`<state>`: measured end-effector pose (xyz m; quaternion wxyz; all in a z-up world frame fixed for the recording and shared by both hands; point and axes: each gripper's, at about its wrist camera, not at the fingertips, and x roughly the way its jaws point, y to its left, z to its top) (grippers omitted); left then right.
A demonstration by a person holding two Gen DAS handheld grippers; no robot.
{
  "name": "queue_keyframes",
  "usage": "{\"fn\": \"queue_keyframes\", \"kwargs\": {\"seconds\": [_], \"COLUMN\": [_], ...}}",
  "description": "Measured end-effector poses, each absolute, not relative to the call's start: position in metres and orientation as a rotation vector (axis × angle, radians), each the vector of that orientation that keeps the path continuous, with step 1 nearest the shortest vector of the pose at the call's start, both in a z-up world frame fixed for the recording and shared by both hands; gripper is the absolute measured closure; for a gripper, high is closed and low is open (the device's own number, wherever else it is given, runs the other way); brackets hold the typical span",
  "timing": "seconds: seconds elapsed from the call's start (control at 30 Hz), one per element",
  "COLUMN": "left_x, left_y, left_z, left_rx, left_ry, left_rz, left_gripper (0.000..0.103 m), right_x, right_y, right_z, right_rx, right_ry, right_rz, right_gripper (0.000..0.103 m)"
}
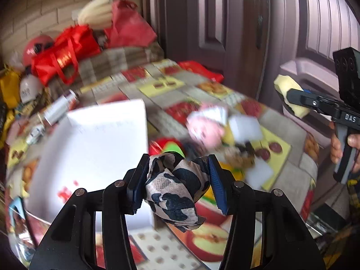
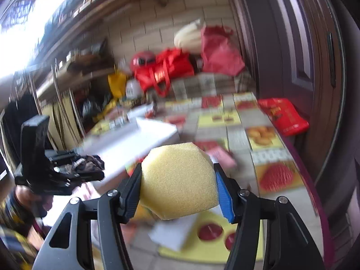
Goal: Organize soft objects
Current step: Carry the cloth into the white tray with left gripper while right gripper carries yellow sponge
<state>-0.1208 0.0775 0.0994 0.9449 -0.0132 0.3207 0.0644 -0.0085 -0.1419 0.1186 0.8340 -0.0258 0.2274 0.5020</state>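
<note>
The left hand-held gripper [image 1: 177,180] is clenching a knotted soft cloth printed in black, cream and grey blotches [image 1: 177,186], its two fingers [image 1: 217,184] pressing in from either side so that the bundle is bulging between them and a tail of fabric is hanging below. It is holding the cloth up in the air above the worktop [image 1: 171,85], which is wearing a patchwork cover of red, yellow and grey fruit squares. Just beyond the cloth a white box [image 1: 94,144] is lying on that cover, and to its right a blurred heap of soft things [image 1: 216,130], pink, white and yellow, is sitting near the middle of the worktop.

The right hand-held gripper [image 2: 177,186] is grasping a yellow foam sponge [image 2: 178,180], squeezed between a black finger on the left and a blue-padded one [image 2: 222,193] on the right, and is also holding it clear of the worktop. From the left wrist view, the same sponge is showing at the right edge, with a person's hand [image 1: 351,148] wrapping the grip below it.

Farther back, red bags [image 2: 166,69] and a cream bundle [image 2: 189,36] are piling against a pale brick wall [image 2: 144,22]. A dark panelled door [image 1: 225,22] is standing along the right side of the worktop.
</note>
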Motion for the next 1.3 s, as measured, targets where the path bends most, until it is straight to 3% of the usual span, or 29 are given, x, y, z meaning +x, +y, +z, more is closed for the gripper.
{"fn": "queue_keyframes", "kwargs": {"seconds": [0.33,0.53,0.9,1.3], "left_x": [-0.095,-0.109,-0.096,-0.102], "left_y": [0.147,0.191,0.278,0.281], "left_z": [0.178,0.159,0.067,0.064], "left_rx": [0.001,-0.119,-0.42,-0.411], "left_ry": [0.394,0.369,0.568,0.561], "left_rz": [0.364,0.434,0.496,0.558], "left_gripper": [0.052,0.052,0.052,0.052], "right_x": [0.004,-0.007,-0.009,-0.018], "right_y": [-0.109,-0.068,0.06,0.098], "right_z": [0.199,0.221,0.139,0.077], "right_rx": [0.197,0.216,0.071,-0.045], "right_ry": [0.34,0.284,0.56,0.733], "right_rz": [1.112,1.161,1.236,1.2], "right_gripper": [0.043,0.041,0.042,0.041]}}
